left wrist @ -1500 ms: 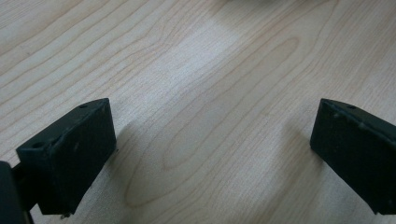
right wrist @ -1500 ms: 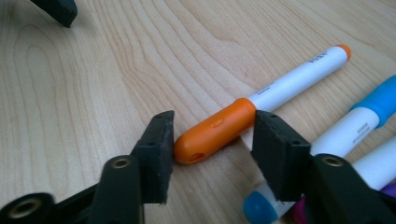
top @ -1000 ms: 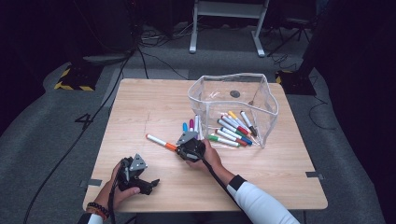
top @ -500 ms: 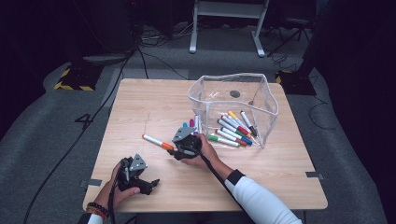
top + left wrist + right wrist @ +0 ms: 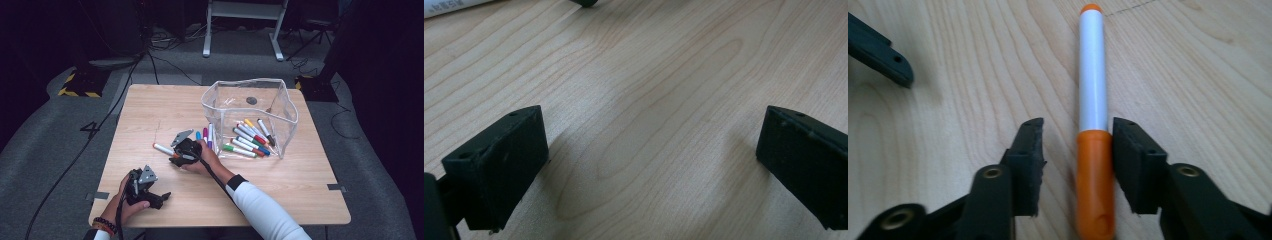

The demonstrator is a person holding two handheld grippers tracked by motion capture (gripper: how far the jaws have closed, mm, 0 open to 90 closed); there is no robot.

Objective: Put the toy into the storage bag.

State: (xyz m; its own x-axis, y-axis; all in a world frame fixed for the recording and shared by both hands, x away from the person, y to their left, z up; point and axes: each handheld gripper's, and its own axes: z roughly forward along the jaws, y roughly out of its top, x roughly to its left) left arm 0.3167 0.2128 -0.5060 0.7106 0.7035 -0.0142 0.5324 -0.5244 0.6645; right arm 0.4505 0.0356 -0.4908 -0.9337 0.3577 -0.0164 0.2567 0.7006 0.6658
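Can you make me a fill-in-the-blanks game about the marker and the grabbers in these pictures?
1. The marker between the right gripper's jaws has an ____ cap.
2. The clear bin holds several ____.
3. The left gripper's jaws are wide ____ over bare wood.
4. The table is made of ____.

Missing words: orange; markers; open; wood

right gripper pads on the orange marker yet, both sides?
Apart on one side. Right gripper view: right gripper straddles the orange marker; one pad meets the cap, the other shows a gap.
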